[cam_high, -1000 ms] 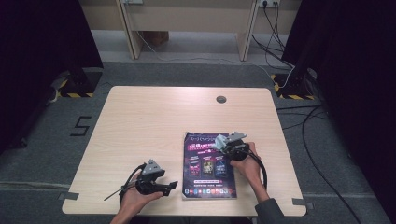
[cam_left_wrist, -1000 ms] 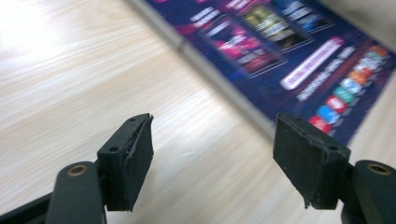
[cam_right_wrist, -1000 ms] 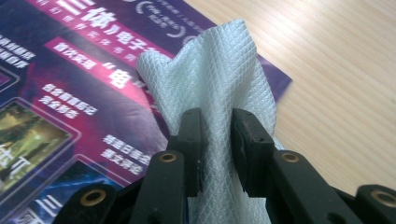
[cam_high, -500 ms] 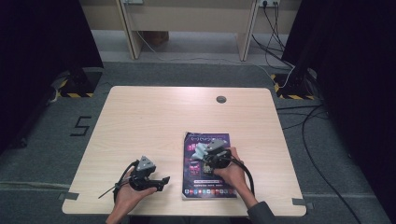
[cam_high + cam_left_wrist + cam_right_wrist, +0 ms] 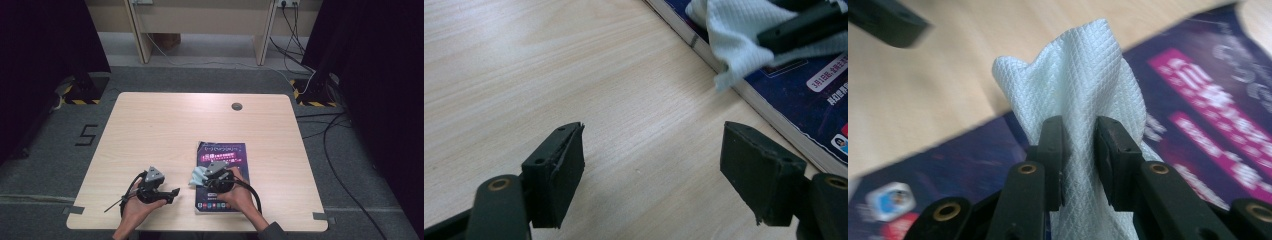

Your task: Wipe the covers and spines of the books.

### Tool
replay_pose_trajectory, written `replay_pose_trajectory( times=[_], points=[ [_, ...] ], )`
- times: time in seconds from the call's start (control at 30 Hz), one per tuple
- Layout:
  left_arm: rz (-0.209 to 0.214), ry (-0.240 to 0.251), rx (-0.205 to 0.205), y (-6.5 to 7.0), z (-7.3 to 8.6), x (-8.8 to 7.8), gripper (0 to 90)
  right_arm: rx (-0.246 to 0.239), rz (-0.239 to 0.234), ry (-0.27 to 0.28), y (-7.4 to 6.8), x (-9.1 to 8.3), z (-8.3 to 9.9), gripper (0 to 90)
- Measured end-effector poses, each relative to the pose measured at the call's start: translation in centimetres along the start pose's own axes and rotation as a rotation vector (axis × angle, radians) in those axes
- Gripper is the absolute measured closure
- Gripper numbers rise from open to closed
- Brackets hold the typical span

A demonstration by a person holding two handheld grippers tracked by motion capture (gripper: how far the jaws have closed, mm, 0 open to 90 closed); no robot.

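Right claw point(image 5: 1078, 150) clamped on white cloth point(image 5: 1073, 85), over left edge of purple book point(image 5: 222, 175) at table's point(image 5: 165, 125) 5 o'clock. Left claw point(image 5: 654, 170) gapes empty on wood at 7 o'clock. Likely wiping cover: keep cloth flat, strokes light, book steady.

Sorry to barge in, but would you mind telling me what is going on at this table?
A person is working with a tool in each hand. The right tool is shut on a white cloth, holding it over the left part of a purple magazine that lies flat on the table. The left tool is open above bare wood beside the magazine, holding nothing.
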State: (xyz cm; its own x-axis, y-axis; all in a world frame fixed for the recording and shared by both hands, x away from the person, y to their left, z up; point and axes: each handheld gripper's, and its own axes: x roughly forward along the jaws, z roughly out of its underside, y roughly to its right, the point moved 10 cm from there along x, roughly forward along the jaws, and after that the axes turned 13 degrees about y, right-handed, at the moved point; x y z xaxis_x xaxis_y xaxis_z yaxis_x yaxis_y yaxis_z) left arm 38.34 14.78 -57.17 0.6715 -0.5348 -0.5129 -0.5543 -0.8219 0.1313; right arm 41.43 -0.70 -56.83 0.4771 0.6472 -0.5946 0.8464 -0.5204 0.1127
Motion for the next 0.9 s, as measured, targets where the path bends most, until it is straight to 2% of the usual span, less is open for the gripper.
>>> replay_pose_trajectory(
  times=[0.13, 0.23, 0.3, 0.43, 0.53, 0.6, 0.7, 0.87, 0.9],
  points=[
    [0.006, -0.001, 0.002, 0.1, 0.0, 0.0, 25.2, 0.026, 0.084, -0.018, 3.4, -1.4, 1.4, 73.8],
    [0.005, -0.004, 0.001, 0.1, 0.1, 0.1, 25.2, 0.077, 0.174, -0.034, 6.7, -3.1, 3.1, 74.0],
    [0.006, -0.003, 0.001, 0.1, 0.1, 0.1, 25.2, 0.113, 0.217, -0.039, 8.5, -4.2, 4.1, 74.0],
    [0.002, -0.002, 0.001, 0.0, 0.1, 0.1, 25.2, 0.163, 0.273, -0.036, 10.7, -5.5, 5.3, 74.1],
    [0.000, 0.003, -0.001, 0.0, 0.0, 0.1, 25.2, 0.167, 0.278, -0.032, 10.8, -5.7, 5.5, 74.7],
    [0.000, 0.003, 0.000, 0.0, 0.0, 0.2, 25.2, 0.147, 0.285, -0.042, 10.5, -5.8, 5.5, 75.2],
    [-0.005, 0.004, 0.001, -0.1, -0.1, 0.2, 25.2, 0.110, 0.259, -0.047, 8.9, -5.6, 5.1, 75.2],
    [-0.015, 0.005, -0.002, -0.5, -0.1, 0.1, 25.2, 0.090, 0.179, -0.026, 5.6, -4.9, 4.3, 75.2],
    [-0.015, 0.005, -0.002, -0.5, -0.1, 0.1, 25.2, 0.090, 0.179, -0.026, 5.6, -4.9, 4.3, 75.2]
  ],
)
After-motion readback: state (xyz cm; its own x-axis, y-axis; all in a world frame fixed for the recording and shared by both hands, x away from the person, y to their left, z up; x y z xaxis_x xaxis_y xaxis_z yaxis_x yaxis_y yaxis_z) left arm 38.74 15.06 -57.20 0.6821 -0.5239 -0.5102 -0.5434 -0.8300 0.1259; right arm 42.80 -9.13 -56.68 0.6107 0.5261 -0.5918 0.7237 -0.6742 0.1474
